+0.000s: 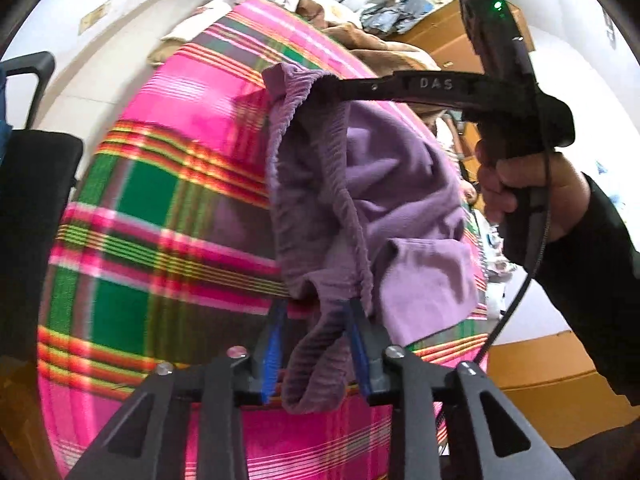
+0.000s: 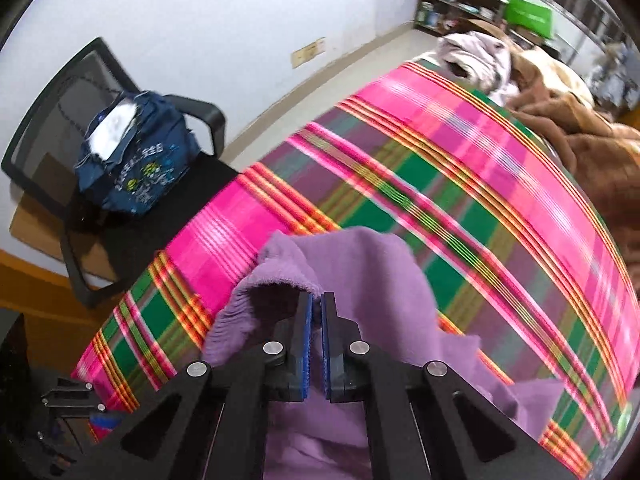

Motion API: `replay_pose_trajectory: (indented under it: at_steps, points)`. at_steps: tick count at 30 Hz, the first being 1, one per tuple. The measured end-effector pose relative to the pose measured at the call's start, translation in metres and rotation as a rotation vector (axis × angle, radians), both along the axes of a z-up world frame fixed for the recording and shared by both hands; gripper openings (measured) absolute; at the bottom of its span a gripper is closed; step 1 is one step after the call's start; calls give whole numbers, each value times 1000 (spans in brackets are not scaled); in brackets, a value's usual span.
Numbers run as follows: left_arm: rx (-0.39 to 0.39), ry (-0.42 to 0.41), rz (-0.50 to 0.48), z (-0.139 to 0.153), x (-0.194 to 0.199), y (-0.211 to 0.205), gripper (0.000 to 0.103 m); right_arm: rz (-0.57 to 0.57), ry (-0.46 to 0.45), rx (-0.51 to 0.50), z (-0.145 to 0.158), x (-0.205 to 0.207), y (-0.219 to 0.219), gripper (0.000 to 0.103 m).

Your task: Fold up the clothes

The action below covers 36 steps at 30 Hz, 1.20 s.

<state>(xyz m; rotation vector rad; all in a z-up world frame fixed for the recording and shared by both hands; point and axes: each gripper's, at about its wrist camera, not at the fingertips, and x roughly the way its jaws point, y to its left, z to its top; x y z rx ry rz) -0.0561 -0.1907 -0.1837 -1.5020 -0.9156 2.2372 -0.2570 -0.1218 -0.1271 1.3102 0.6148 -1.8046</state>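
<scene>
A purple garment (image 1: 384,184) with a ribbed hem hangs above the pink and green plaid cloth (image 1: 160,184). My left gripper (image 1: 316,312) has its blue-padded jaws wide apart, with the ribbed hem (image 1: 316,360) draped between them. My right gripper (image 2: 317,300) is shut on the purple garment (image 2: 360,264) at its hem. In the left wrist view the right gripper (image 1: 320,84) pinches the hem's upper corner, held by a hand (image 1: 520,184).
A black office chair (image 2: 80,168) with a blue bag (image 2: 136,152) stands left of the bed. Brown blankets and crumpled clothes (image 2: 560,92) lie at the far end. Shelves (image 2: 460,0) stand against the back wall.
</scene>
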Motion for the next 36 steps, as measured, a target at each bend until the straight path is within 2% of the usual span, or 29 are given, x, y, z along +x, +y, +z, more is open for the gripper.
replay_pose_trajectory:
  at_steps: [10,19,21,22,24,29,36]
  points:
    - [1,2,-38,10,8,27,37,-62,7,-18,-2,-9,26,4]
    - [-85,-66,42,4,14,42,37,-32,22,-20,-2,-7,27,4]
    - [-105,-93,61,1,15,44,24,-22,24,-22,-2,-6,26,4]
    - [-111,-106,72,-1,15,45,23,-17,25,-23,-2,-5,26,4]
    - [-107,-126,97,-3,17,43,12,-7,27,-24,-1,-4,25,4]
    - [-114,-100,171,17,25,22,8,-10,19,-76,12,-5,21,4]
    - [-141,-29,284,59,34,-20,6,-3,65,-215,67,-9,-7,2]
